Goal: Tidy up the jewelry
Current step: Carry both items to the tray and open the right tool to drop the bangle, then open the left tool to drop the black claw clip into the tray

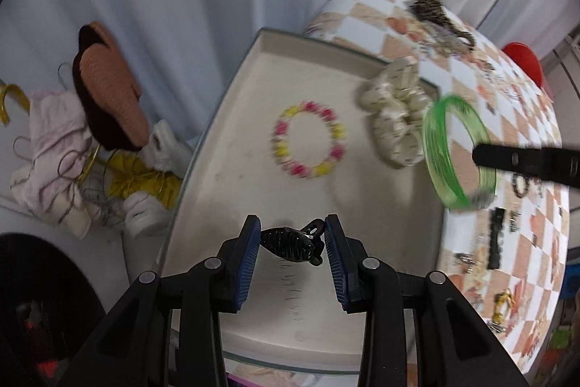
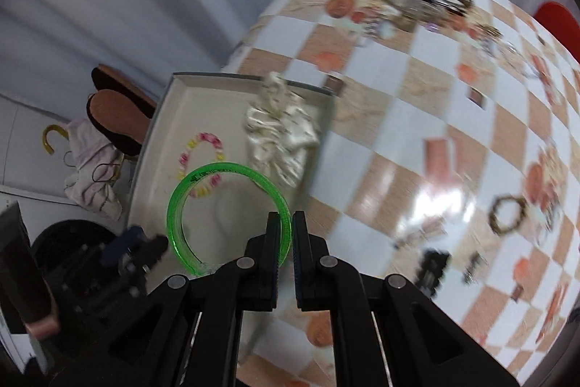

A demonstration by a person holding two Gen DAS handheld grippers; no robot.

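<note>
Left gripper (image 1: 293, 243) is clamped on a dark hair claw (image 1: 291, 243); a green bangle (image 2: 228, 216) is pinched by the right gripper (image 2: 286, 231) over the tray (image 2: 159, 140).

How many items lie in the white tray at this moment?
2: the pink-and-yellow bead bracelet lies near the middle of the tray; the cream scrunchie rests over its far corner. Held pieces are not counted.

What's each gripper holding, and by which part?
Left gripper: dark hair claw clip, pinched end to end. Right gripper: green bangle, clamped across its rim.
</note>
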